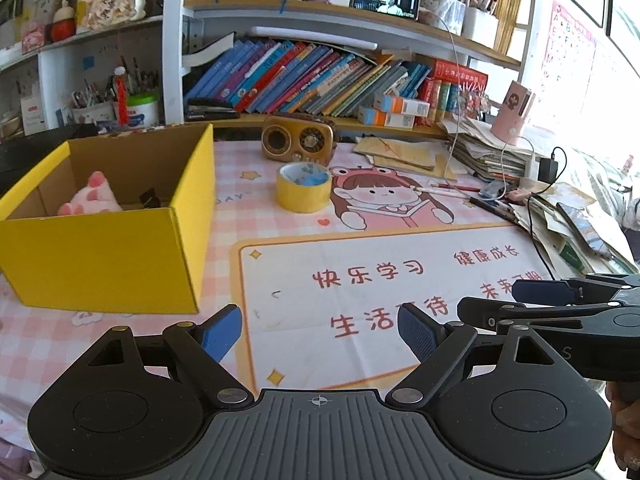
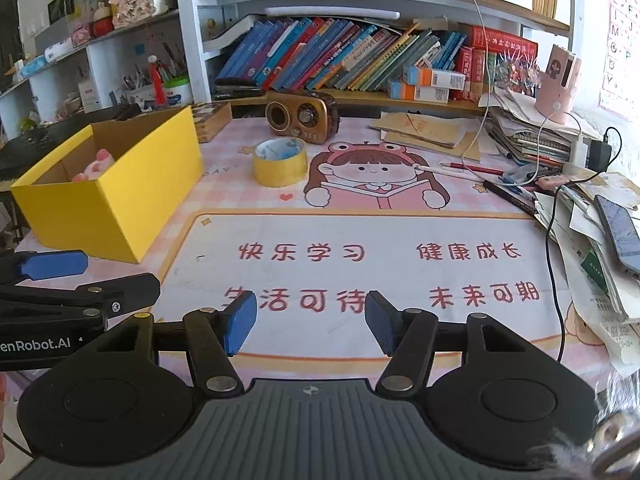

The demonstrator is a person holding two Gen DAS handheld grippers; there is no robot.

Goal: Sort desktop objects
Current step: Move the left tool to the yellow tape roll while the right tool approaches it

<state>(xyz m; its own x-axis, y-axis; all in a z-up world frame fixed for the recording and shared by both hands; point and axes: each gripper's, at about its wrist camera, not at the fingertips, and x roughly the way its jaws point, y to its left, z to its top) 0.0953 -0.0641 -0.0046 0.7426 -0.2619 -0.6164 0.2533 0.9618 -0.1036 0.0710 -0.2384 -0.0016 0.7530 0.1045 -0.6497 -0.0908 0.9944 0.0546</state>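
A yellow cardboard box [image 1: 120, 248] stands open on the left of the desk, also in the right wrist view [image 2: 120, 200]. Inside lie a pink plush toy [image 1: 90, 198] and a small black clip [image 1: 150, 199]. A roll of yellow tape [image 1: 304, 187] lies flat on the mat behind the centre, also in the right wrist view [image 2: 280, 162]. My left gripper [image 1: 320, 334] is open and empty above the mat's printed panel. My right gripper [image 2: 310, 322] is open and empty beside it, and it shows at the right edge of the left view [image 1: 536, 300].
A brown retro radio [image 2: 302, 116] stands behind the tape. Pens and pencils [image 2: 480, 170] lie at the right, by piles of paper, cables and a phone [image 2: 618, 232]. A pink holder [image 2: 558, 82] tops the paper stack. Bookshelves line the back.
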